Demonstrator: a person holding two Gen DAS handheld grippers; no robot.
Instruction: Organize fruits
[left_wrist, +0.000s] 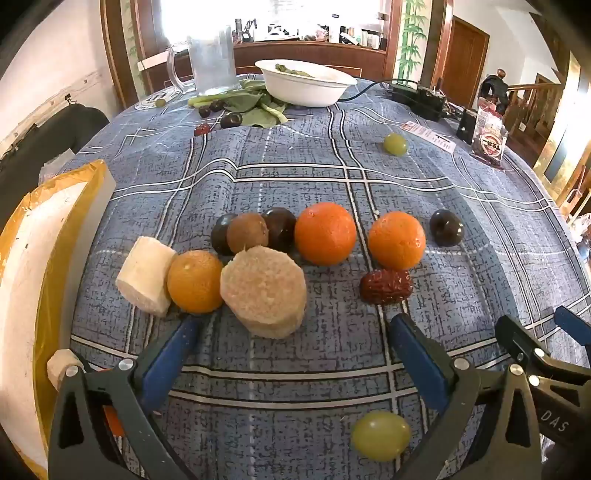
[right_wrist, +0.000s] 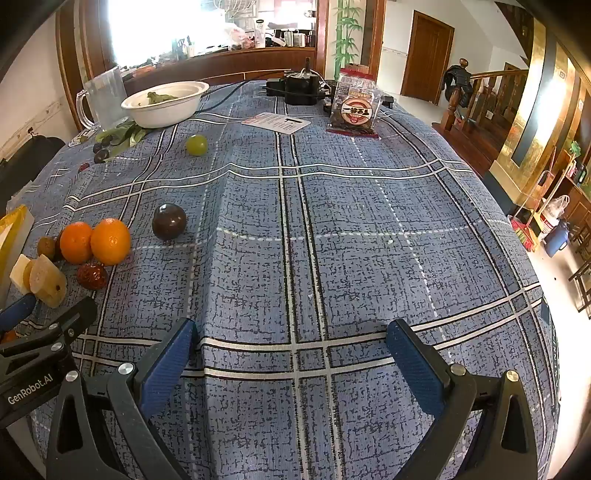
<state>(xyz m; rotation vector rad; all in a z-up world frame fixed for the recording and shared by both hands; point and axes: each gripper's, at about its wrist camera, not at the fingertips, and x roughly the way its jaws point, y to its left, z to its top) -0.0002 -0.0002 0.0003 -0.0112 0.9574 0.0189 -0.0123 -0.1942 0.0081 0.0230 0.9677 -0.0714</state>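
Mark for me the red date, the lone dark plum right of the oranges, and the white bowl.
red date (left_wrist: 386, 286), left wrist view, middle of its wrinkled skin.
dark plum (left_wrist: 446, 227), left wrist view, centre of its top.
white bowl (right_wrist: 166, 107), right wrist view, outer wall.

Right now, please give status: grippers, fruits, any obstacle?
Left gripper open, empty. Right gripper open, empty, over bare cloth. Fruits clustered, oranges untouched; green grape close by the left gripper. Nothing in the way.
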